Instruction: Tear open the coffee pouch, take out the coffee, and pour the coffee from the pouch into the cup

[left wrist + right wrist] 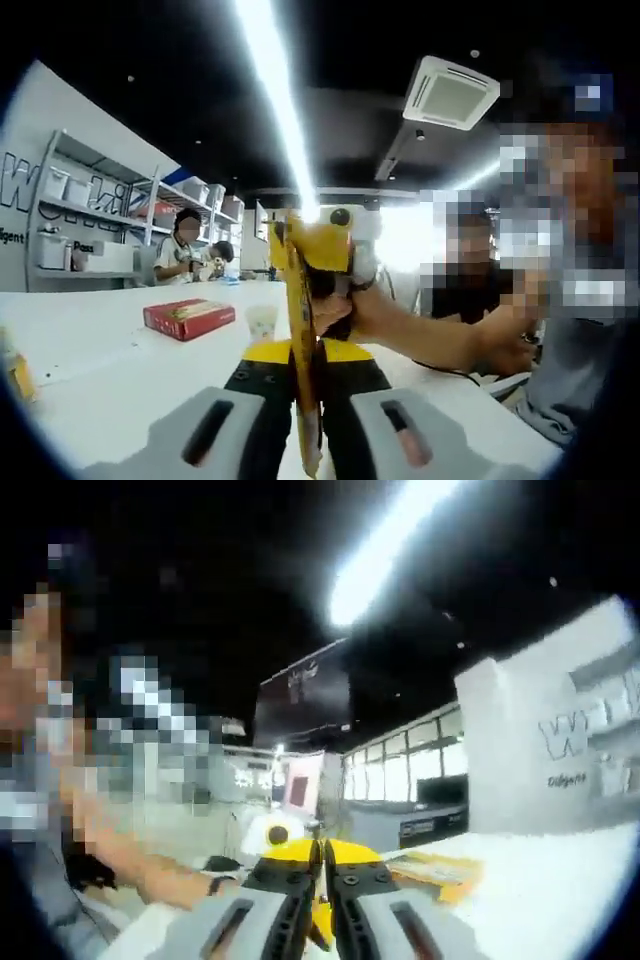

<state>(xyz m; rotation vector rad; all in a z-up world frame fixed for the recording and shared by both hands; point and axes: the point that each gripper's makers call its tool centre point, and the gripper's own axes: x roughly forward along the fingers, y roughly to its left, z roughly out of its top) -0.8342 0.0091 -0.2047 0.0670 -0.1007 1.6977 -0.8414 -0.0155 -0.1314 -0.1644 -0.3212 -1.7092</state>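
The yellow coffee pouch (297,300) stands upright and edge-on between my two grippers. My left gripper (303,375) is shut on its lower part. My right gripper (318,262), held by a person's hand (372,312), comes in from the right and is shut on the pouch's upper part. In the right gripper view the same pouch (321,922) shows as a thin yellow strip pinched in my right gripper (322,868). A small pale paper cup (261,322) stands on the white table (120,380), behind and left of the pouch.
A red flat box (188,318) lies on the table left of the cup. A yellow box (432,872) lies on the table at the right. People sit at the far end by white shelves (90,215), and the person holding the grippers sits close at the right.
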